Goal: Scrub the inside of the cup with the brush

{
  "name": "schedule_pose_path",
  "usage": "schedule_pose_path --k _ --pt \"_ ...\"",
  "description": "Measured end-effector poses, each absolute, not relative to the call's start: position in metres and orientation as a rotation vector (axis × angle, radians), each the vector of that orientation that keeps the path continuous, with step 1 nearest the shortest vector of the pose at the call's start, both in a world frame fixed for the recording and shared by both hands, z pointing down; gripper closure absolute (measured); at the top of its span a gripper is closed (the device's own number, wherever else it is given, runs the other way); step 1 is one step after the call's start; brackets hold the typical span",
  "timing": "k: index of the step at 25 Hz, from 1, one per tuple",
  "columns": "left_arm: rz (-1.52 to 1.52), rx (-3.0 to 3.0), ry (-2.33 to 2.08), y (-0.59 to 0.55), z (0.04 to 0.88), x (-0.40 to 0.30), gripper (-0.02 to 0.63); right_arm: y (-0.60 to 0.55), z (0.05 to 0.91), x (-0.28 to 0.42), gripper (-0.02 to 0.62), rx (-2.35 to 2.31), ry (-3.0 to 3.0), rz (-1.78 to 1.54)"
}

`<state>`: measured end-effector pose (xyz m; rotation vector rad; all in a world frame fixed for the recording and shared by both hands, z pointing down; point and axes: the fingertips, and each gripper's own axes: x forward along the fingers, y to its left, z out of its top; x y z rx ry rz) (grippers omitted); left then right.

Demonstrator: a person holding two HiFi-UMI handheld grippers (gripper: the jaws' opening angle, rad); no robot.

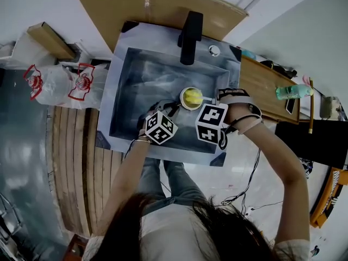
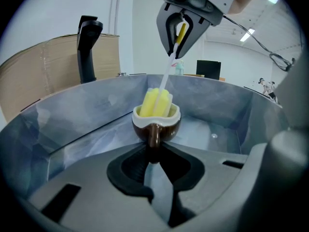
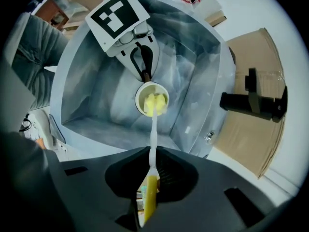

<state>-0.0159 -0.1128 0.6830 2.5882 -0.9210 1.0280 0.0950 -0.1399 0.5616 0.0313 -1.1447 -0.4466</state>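
**Inside the grey steel sink (image 1: 136, 86), right side: scrub in hand**

Your left gripper (image 2: 153, 151) pinches the handle of the brown, cream-lined ceramic cup (image 2: 157, 122), steadying it mouth-up. Your right gripper (image 3: 150, 178) clamps the yellow-handled, white-stemmed brush (image 3: 153, 129) from above, so its yellow sponge head sits inside the cup.

In the head view, the sink (image 1: 136, 91) is lying bare across its left half, offering open passage. The black faucet (image 1: 190, 37) is overhanging the upper centre, barring entry there. The cup (image 1: 191, 98), the left gripper (image 1: 173, 109) and the right gripper (image 1: 211, 98) are crowding the lower right.
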Motion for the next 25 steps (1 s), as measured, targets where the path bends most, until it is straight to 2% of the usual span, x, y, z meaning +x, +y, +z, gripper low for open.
schedule_pose_path --k 14,25 --pt "1.017 2.578 -0.909 -0.113 0.685 -0.016 0.537 -0.123 0.555 0.06 0.545 -0.035 -1.232 -0.404" --pt "1.024 2.596 -0.902 -0.111 0.684 -0.014 0.538 -0.136 0.567 0.075 0.545 0.029 -1.284 -0.125"
